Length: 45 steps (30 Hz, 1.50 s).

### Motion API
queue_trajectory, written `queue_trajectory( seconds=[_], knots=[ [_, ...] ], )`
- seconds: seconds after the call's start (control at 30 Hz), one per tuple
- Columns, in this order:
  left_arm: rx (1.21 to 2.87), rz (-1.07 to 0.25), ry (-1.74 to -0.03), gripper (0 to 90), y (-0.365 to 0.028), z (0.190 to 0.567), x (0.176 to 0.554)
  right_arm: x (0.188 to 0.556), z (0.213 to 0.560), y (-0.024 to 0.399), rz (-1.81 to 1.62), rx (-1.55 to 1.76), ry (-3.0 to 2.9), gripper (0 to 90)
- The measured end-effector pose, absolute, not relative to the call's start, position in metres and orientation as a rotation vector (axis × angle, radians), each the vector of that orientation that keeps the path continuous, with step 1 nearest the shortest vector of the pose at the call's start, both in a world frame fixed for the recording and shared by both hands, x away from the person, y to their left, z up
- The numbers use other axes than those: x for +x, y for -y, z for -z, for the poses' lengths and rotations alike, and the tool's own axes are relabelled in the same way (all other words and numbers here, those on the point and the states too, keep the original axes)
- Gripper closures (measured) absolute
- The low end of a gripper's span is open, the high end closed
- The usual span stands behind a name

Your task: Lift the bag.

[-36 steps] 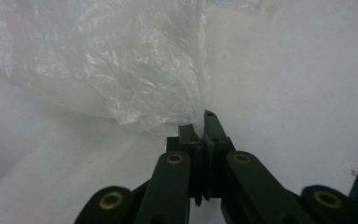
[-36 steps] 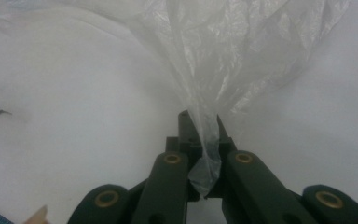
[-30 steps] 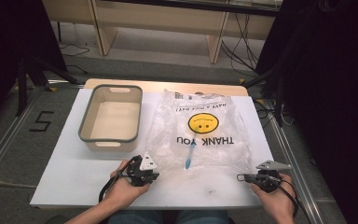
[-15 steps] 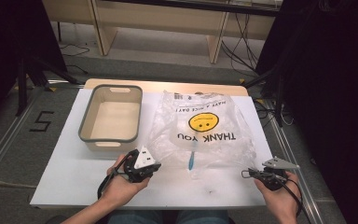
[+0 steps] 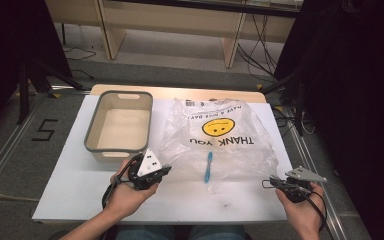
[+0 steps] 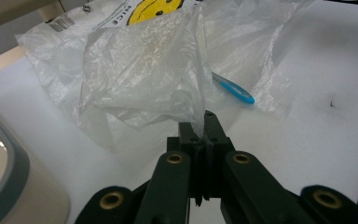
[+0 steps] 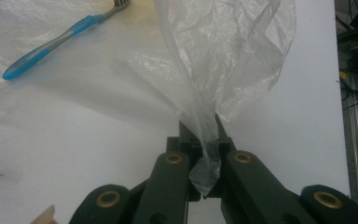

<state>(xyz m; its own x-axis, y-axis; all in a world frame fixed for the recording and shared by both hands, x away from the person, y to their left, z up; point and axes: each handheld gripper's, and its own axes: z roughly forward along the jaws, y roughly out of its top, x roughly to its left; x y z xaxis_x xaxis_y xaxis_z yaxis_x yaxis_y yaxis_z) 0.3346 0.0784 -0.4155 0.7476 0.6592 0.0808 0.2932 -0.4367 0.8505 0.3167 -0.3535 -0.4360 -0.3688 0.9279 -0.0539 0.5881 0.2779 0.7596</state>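
Observation:
A clear plastic bag (image 5: 220, 135) with a yellow smiley and "THANK YOU" print lies spread on the white table (image 5: 70, 165). My left gripper (image 5: 161, 170) is shut on the bag's near left handle, and the film (image 6: 144, 74) rises from its closed jaws. My right gripper (image 5: 270, 183) is shut on the bag's near right handle, with a bunched strip of film (image 7: 214, 74) pinched between the jaws. A blue toothbrush (image 5: 208, 167) lies at the bag's near edge, partly under the film; it is also the blue toothbrush (image 6: 233, 89) (image 7: 51, 44) in both gripper views.
A beige tub with a grey rim (image 5: 92, 135) stands at the table's left, close to my left hand; its corner (image 6: 9, 163) is beside the left jaws. The table's right edge (image 7: 340, 116) runs just beyond the right gripper. Cables and shelving legs lie on the floor behind.
My left gripper has risen and tilted, lifting the bag's left handle off the table. The right gripper has shifted slightly right, still holding its handle.

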Motion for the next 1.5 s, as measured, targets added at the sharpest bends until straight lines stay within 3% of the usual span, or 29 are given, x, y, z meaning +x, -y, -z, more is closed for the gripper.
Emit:
queue_trajectory(
  seconds=[0.7,1.5],
  knots=[
    [1.934,-0.648,-0.679,89.5,-0.082,0.384,0.343,0.317,0.415,0.356,-0.981,1.306,-1.884,90.0],
    [1.837,-0.697,-0.631,89.5,-0.076,0.355,0.344,0.317,0.398,0.363,-1.022,1.277,-1.685,90.0]
  ],
)
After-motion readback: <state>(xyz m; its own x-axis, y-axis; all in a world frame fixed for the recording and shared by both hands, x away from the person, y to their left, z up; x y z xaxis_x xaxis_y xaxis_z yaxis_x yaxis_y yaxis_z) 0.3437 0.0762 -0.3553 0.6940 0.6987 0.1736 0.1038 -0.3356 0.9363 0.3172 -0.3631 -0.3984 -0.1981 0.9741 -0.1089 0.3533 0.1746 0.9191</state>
